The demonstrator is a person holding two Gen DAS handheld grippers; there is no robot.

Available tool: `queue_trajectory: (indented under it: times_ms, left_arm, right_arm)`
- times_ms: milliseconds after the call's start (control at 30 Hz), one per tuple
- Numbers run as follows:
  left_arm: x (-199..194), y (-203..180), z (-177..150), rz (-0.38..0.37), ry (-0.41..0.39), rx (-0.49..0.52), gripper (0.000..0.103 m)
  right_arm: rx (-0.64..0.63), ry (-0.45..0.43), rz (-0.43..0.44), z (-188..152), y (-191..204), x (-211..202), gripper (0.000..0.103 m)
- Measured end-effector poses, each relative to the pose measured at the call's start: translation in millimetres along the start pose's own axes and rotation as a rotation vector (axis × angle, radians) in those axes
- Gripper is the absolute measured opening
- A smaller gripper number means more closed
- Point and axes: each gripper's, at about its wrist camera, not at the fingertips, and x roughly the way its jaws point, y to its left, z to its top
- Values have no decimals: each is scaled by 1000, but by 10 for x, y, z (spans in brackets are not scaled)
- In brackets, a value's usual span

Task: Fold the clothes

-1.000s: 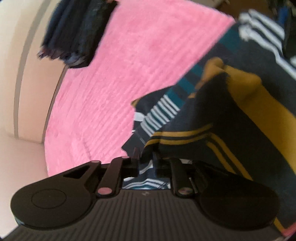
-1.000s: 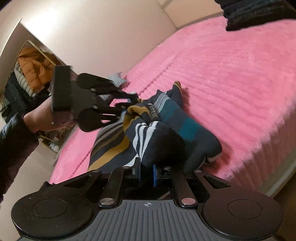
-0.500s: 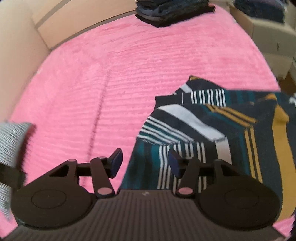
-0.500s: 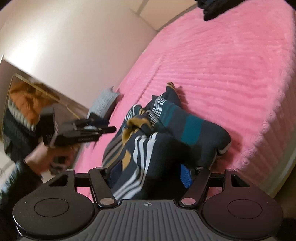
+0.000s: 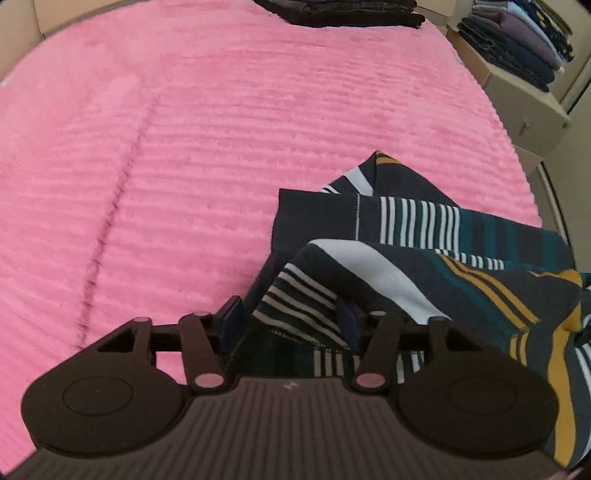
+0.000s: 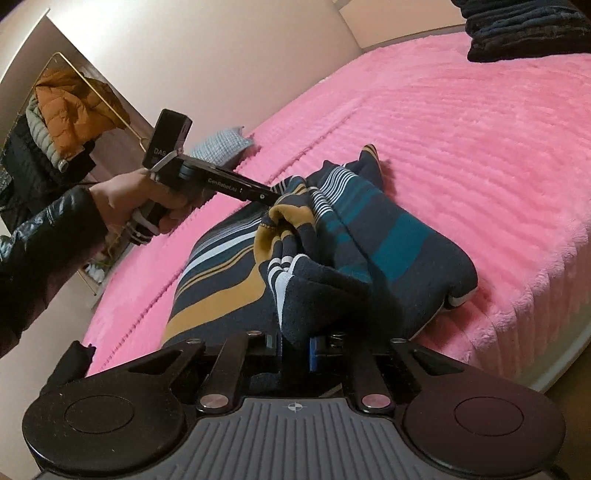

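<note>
Knitwear in navy with teal, white and mustard stripes, a striped sweater (image 6: 373,243), lies bunched near the corner of the bed, on a pink ribbed blanket (image 5: 192,155). The right gripper (image 6: 295,343) sits low at the near end of the heap, and its jaws, which have just been closing, are clenched on a thick navy fold with a few white stripes on it. The left gripper (image 5: 290,319) comes in from the other side, tilted down over a folded edge with thin pale stripes; its jaws have just been narrowing, yet they stand apart with that edge between them, and the pads do not appear to press on it. In the right wrist view the left hand (image 6: 147,201), in a shiny black sleeve (image 6: 40,236), grips the tool's handle, its tip against the top of the bunched cloth. Far across the blanket a dark folded stack (image 5: 343,11) rests by the headboard. A second pile of folded clothes (image 5: 517,40) sits on a pale cabinet (image 5: 524,107) beside the bed. A grey checked cushion (image 6: 221,147) lies at the blanket's far edge, and an orange jacket (image 6: 70,107) hangs beyond.
</note>
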Motion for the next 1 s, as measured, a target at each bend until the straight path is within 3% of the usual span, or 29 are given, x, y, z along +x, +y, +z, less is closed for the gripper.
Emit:
queue_trajectory:
  times_ms: [67, 133, 167, 300, 467, 533, 633, 767, 933, 1000]
  left_arm:
    - [25, -13, -18, -10, 6, -3, 36]
    - [12, -77, -22, -11, 9, 35, 21]
    - [-7, -112, -22, -14, 10, 56, 8]
    - [-73, -262, -49, 41, -6, 128, 6]
    - [-255, -239, -17, 76, -96, 90, 5]
    - [-291, -228, 26, 64, -128, 72, 6]
    - [-103, -328, 30, 87, -60, 131, 6]
    - [-23, -337, 35, 101, -69, 116, 6]
    - [-253, -246, 102, 124, -194, 58, 6]
    - [-170, -244, 94, 119, -175, 52, 7]
  right_arm:
    - [9, 3, 5, 0, 3, 12, 10]
    - [20, 2, 9, 8, 5, 10, 10]
    - [26, 2, 11, 12, 5, 8, 9]
    - [21, -32, 20, 94, 44, -86, 8]
    - [-36, -157, 15, 354, 105, -329, 7]
    - [-16, -118, -2, 277, 4, -279, 7]
    - [15, -60, -27, 163, -147, -202, 7]
    - [111, -47, -1, 117, -324, -139, 7]
    - [-39, -212, 3, 398, -55, -444, 7]
    - [-51, -195, -28, 321, -131, -407, 7]
